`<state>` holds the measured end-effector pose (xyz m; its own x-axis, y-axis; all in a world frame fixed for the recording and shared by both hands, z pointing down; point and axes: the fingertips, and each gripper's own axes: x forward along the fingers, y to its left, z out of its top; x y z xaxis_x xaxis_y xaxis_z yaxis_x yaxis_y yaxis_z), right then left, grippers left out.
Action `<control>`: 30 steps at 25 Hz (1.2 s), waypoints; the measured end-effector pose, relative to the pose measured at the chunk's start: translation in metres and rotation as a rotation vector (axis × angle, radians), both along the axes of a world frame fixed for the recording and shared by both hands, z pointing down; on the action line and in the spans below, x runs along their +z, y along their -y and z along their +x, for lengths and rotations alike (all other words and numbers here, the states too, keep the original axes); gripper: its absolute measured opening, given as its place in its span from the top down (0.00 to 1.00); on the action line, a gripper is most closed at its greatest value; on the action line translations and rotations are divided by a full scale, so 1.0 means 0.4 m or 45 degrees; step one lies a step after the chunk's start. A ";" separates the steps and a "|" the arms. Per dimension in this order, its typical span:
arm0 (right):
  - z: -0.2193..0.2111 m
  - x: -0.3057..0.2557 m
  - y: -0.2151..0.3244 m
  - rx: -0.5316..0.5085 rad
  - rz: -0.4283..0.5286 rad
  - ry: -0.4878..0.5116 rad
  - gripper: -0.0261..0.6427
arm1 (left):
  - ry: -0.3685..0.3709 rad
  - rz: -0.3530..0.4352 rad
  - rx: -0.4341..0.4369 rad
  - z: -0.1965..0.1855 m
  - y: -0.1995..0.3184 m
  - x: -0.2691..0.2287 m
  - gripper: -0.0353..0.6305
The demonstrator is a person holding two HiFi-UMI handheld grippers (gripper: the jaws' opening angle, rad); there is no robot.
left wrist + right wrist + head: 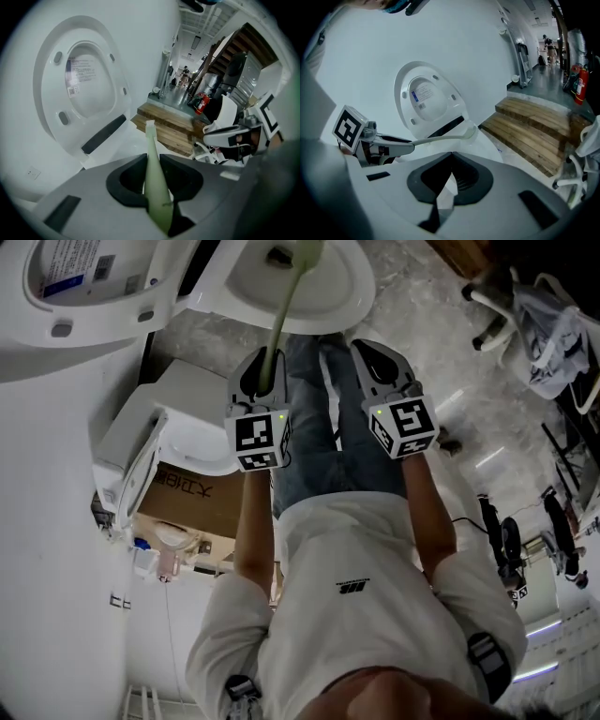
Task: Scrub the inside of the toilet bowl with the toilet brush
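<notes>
Shirt (361,624): white, short-sleeved, small dark logo on the chest.
Trousers (314,442): blue denim.
Left gripper (265,362): grey shell, black jaw pads, cube of black-and-white square markers, green light.
Right gripper (380,357): same build.
Strap (487,657): dark, possibly a bag's.

The toilet brush (284,310) has a slim pale-green handle and a small whitish head; it is clamped in the left gripper (265,360) and slants over the white toilet bowl (342,292); the bowl is open and glossy; the brush head seems to be near its far rim.
</notes>
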<state>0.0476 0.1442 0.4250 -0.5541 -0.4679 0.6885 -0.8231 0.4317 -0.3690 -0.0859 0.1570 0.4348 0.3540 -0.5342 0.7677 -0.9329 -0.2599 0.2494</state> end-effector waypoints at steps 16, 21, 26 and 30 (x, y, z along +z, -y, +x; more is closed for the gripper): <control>0.041 0.163 -0.045 0.007 -0.110 -0.034 0.97 | 0.040 -0.191 0.036 0.045 -0.056 0.207 0.81; 0.041 0.188 -0.054 0.002 -0.131 -0.039 0.97 | 0.058 -0.283 0.045 0.053 -0.082 0.274 0.81; 0.042 0.203 -0.054 -0.006 -0.141 -0.041 0.97 | 0.078 -0.375 0.051 0.061 -0.104 0.326 0.81; 0.040 0.223 -0.053 -0.003 -0.156 -0.043 0.97 | 0.073 -0.409 0.056 0.067 -0.113 0.354 0.81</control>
<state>0.0635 0.1654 0.5142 -0.5307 -0.3780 0.7586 -0.8350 0.3869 -0.3913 -0.0589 0.2022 0.5762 0.3229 -0.2465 0.9138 -0.9374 -0.2165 0.2729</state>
